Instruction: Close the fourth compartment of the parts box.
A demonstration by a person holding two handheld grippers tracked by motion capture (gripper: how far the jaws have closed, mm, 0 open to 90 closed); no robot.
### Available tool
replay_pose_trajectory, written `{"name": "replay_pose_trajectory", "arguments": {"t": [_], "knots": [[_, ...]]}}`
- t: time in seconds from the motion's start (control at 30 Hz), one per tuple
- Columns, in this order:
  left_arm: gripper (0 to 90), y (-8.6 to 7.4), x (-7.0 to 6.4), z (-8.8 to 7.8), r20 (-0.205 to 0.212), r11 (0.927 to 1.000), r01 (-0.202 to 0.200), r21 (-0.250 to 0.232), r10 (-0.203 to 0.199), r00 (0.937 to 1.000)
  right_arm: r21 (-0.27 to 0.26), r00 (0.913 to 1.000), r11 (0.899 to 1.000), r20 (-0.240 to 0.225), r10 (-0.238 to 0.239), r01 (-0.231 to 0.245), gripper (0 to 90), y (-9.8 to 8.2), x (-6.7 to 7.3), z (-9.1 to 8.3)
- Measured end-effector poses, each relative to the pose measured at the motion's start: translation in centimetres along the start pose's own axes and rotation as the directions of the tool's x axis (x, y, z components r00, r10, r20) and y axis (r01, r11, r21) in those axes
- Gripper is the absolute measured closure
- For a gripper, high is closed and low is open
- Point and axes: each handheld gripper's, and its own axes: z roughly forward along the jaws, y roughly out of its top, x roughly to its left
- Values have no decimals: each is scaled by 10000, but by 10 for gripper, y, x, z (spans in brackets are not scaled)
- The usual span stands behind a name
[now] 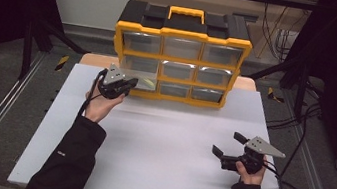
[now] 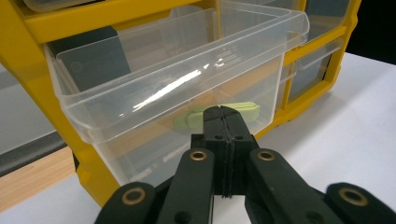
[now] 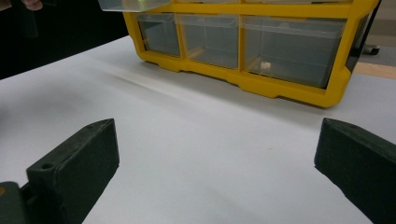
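High view first: the white table (image 1: 155, 168) carries a yellow organiser (image 1: 181, 56) at its far edge, black-topped with a yellow handle and three rows of three clear drawers. Its middle-left drawer (image 1: 139, 77) stands pulled out toward the person, and the left gripper (image 1: 124, 88) sits right at that drawer's front, held from below by the left hand (image 1: 100, 104). Well apart, near the table's right front, the right gripper (image 1: 229, 146) hovers low over bare tabletop with its jaws spread wide and nothing between them.

Left gripper view brings the pulled-out drawer (image 2: 177, 88) close: see-through plastic with a thick rolled rim, a dark divider panel at its back, and a glare streak across the front wall. Through that wall a small pale-green object (image 2: 187, 120) lies on the drawer floor, which the high view is too coarse to show. Here the left gripper (image 2: 223, 114) has its black jaws pressed fully together just in front of the drawer's front wall; whether the tips touch the plastic I cannot tell.

Right gripper view shows the open right gripper (image 3: 217, 154) facing the organiser's bottom row (image 3: 243, 42), where a tiny whitish piece (image 3: 265, 66) rests in the rightmost drawer.
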Motion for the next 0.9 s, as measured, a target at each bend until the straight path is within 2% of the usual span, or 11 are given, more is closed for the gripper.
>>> {"name": "replay_pose_trajectory", "arguments": {"t": [0.9], "knots": [[896,8,7,13,-258,9992,-245,326,254,9993,39,10000,10000,-14,3,-3,4,0,0,1]]}}
